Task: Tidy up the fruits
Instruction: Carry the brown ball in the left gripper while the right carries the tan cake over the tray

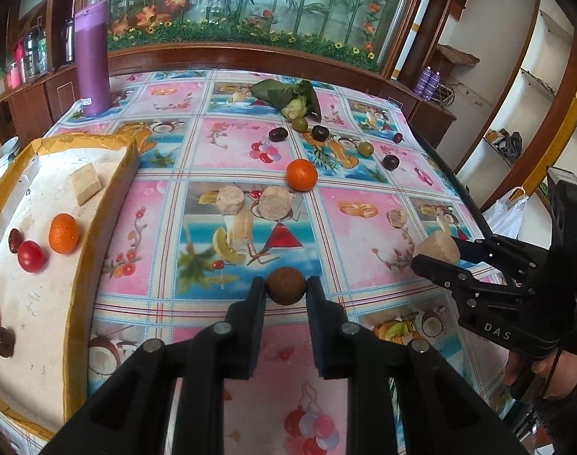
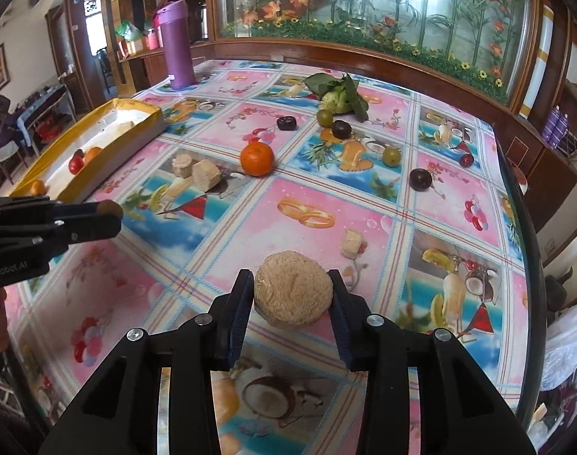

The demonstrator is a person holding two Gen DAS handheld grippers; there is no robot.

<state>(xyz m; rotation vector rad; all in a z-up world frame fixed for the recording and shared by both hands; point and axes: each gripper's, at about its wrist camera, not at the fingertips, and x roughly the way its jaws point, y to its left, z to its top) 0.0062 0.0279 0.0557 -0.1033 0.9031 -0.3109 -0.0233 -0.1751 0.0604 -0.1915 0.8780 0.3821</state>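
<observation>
Claws were both loaded: my left claw pinched a small brown fruit, my right claw clamped a tan round cake. Tray sat at nine o'clock; I judged carrying both level over its rim before letting go best.

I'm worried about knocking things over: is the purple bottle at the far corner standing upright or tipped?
Upright. The purple bottle stands on its base on the table, cap on top, beyond the tray.

Read "DAS" in pale letters on right gripper body | read "enRobot.AI", start cut off, on left gripper body | purple bottle label too blurred to read
</observation>
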